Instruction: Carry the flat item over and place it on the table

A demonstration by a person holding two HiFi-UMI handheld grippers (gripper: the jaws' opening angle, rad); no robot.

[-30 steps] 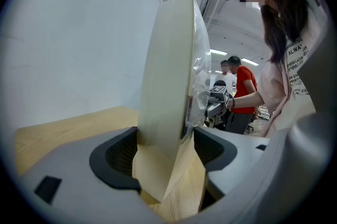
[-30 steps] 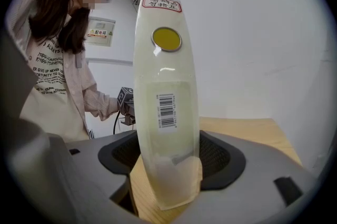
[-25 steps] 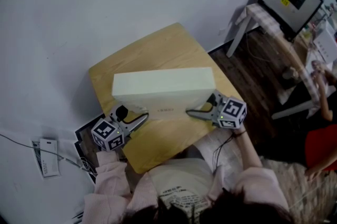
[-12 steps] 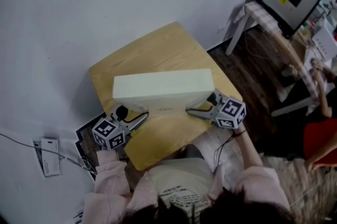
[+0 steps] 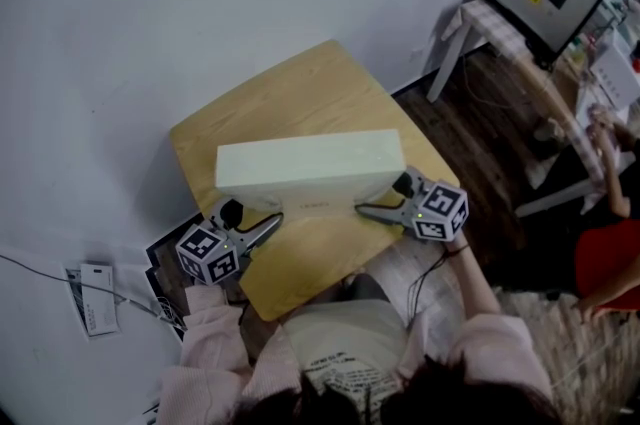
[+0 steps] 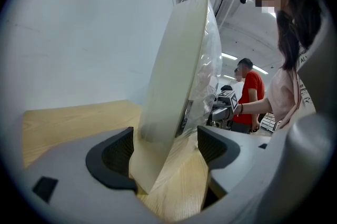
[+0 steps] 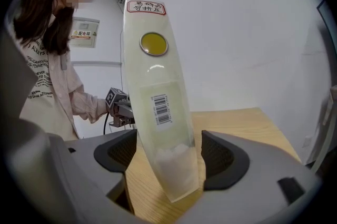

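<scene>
Flat item [image 5: 310, 161] down on the table [image 5: 290, 93]
Left gripper [image 5: 268, 225], right gripper [image 5: 372, 203] jaws just opened wide, item loose between; barcode [image 7: 163, 109], yellow dot [image 7: 154, 44], unreadable red-edged label [image 7: 146, 7].

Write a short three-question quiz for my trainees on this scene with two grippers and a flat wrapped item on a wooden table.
1. True or false: the flat item lies on its broad face on the wooden table.
2. In the right gripper view, what colour is the round sticker above the barcode? A. red B. yellow C. blue
3. What stands between the jaws of the left gripper and of the right gripper?

Key
1. False: it stands on a long edge, leaning.
2. B
3. The flat item, one end in each. Both pairs of jaws have just been opening and stand wide.
</scene>
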